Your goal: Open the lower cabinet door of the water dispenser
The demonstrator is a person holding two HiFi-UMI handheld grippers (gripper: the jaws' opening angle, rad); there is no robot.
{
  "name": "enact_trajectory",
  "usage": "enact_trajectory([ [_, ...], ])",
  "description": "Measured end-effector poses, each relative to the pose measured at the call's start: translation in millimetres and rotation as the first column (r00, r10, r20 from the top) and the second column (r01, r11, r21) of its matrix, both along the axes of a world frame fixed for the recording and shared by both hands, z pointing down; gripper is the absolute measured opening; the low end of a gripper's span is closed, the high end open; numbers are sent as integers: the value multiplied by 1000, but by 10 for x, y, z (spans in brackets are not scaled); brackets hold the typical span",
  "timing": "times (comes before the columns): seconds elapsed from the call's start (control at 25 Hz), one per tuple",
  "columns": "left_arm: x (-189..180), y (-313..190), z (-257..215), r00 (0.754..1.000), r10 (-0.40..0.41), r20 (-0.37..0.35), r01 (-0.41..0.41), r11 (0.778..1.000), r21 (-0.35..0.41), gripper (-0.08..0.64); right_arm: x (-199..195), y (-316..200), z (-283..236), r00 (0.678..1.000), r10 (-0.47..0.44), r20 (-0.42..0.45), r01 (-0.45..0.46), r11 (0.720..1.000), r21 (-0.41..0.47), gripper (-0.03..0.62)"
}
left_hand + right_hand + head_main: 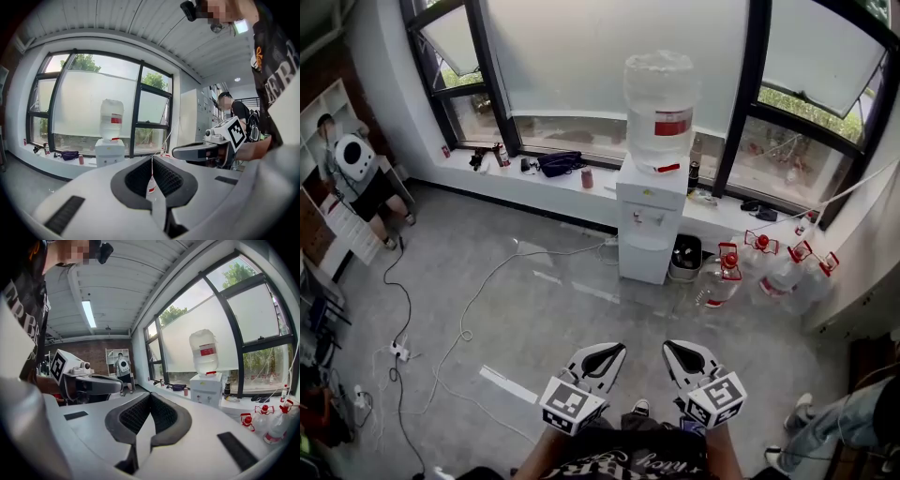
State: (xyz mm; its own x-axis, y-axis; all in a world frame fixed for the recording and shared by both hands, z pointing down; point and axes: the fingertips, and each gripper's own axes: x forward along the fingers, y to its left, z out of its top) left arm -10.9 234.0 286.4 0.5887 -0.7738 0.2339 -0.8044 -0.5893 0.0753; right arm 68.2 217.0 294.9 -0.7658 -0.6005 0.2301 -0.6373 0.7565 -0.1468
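Observation:
The white water dispenser (652, 216) stands against the window sill with a big clear bottle (659, 108) on top. Its lower cabinet door (645, 258) is closed. In the head view both grippers hang low, side by side, well short of the dispenser, with bare floor between. My left gripper (605, 354) is shut with nothing in it, and so is my right gripper (680, 352). The left gripper view has the dispenser (110, 152) far off to the left of its jaw tips (152, 158). In the right gripper view the dispenser (207, 389) lies right of its jaw tips (150, 394).
Several red-capped water bottles (783, 272) and a small bin (684, 258) sit on the floor right of the dispenser. Cables (469, 319) trail over the floor at the left. A person (356, 178) stands by shelves at far left, and another person's leg (844, 417) shows at lower right.

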Motion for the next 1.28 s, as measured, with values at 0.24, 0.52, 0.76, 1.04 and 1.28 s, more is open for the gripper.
enact_trajectory([
  [0.24, 254, -193, 145, 1000, 13, 24, -12, 999, -41, 20, 239, -184, 216, 1000, 3, 17, -2, 999, -49, 14],
  [0.52, 177, -572, 216, 999, 11, 37, -8, 998, -68, 20, 202, -536, 315, 999, 20, 28, -17, 996, -84, 14],
  [0.76, 1, -1219, 346, 997, 68, 28, -66, 994, -84, 20, 160, -1185, 465, 993, 115, 11, -114, 989, -98, 14],
  [1.04, -472, -2257, 424, 982, 176, 63, -172, 982, -73, 20, -159, -2240, 559, 967, 254, 17, -252, 963, -94, 14],
  [1.28, -850, -2951, 672, 960, 274, 58, -265, 956, -127, 20, -352, -3106, 815, 928, 370, -40, -373, 923, -98, 14],
])
